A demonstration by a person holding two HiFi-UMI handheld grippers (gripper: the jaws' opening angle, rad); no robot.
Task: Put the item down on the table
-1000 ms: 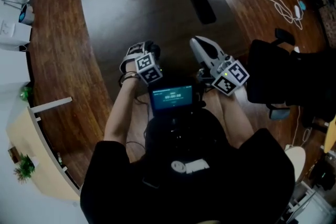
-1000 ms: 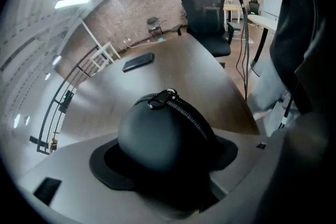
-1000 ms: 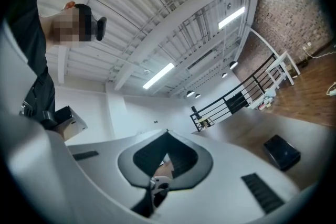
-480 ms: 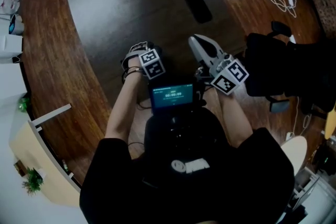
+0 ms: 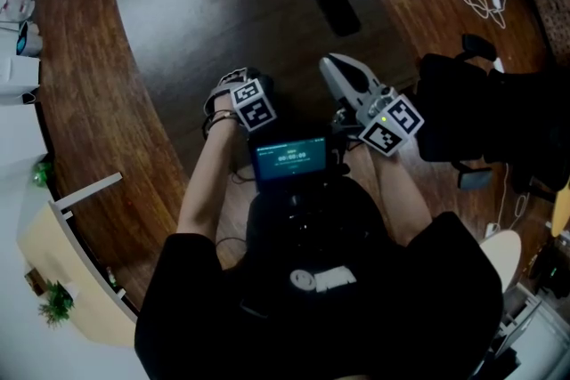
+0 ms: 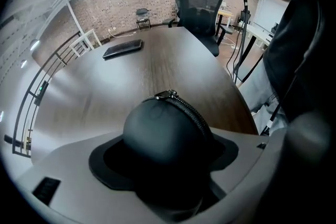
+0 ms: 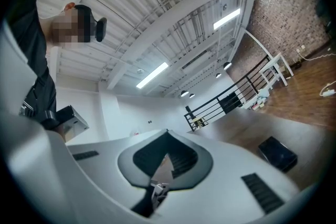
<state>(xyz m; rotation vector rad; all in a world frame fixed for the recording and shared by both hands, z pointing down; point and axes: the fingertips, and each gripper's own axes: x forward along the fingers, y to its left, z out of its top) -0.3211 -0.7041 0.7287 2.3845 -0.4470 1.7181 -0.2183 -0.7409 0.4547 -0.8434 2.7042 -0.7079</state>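
Holding round black zip case [image 6: 160, 134] over near edge of table [image 6: 157, 65]. Left gripper [image 5: 250, 90] jaws pinching case. Right gripper [image 7: 167, 139] jaws pressed together, empty. Dropping from high: round case may roll off table.

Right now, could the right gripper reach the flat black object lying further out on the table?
Probably yes: only bare table lies between the right gripper and the flat black object. Its jaws are together and empty, so they would need opening first.
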